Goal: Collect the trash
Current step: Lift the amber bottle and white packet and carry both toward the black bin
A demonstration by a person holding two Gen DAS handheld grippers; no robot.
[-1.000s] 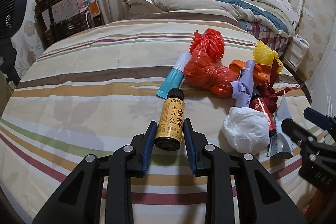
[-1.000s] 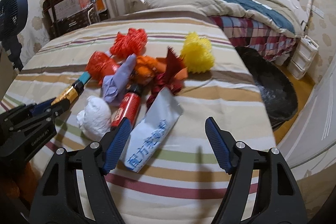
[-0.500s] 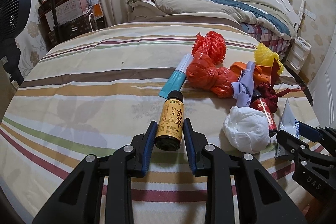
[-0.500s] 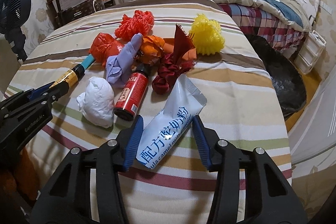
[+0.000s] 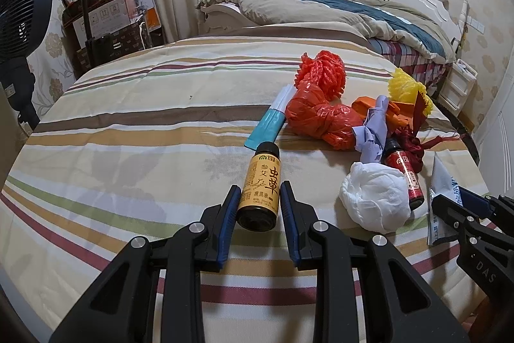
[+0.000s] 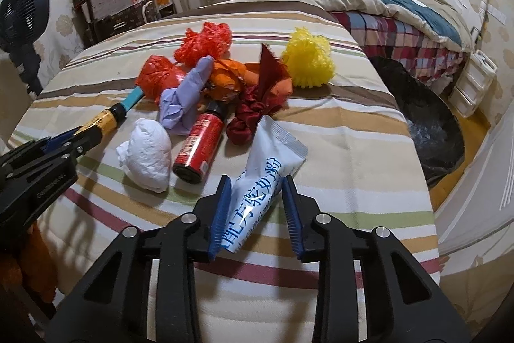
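My left gripper [image 5: 258,193] is shut on a brown bottle with a yellow label [image 5: 261,182], which lies on the striped bedspread [image 5: 128,150]. In the right wrist view my right gripper [image 6: 257,184] is closing its jaws on a white sachet with blue print [image 6: 266,159]; both pads touch its edges and the sachet buckles between them. Left of the sachet lie a red bottle [image 6: 199,147] and a white crumpled wad [image 6: 146,155]. Behind them sits a heap: a purple glove [image 6: 183,98], a red plastic bag [image 6: 157,79], dark red cloth [image 6: 253,114], an orange pompom [image 6: 205,42] and a yellow pompom [image 6: 308,60].
A black trash bag [image 6: 427,118] gapes open on the floor off the bed's right edge. A teal tube [image 5: 266,127] lies beyond the brown bottle. A second bed with a rumpled quilt [image 5: 321,8] stands behind; a fan [image 5: 22,18] and a loaded cart [image 5: 106,24] are at the left.
The right gripper's jaws have narrowed from wide apart onto the white sachet, and it has shifted forward over it. The left gripper holds still with the brown bottle.
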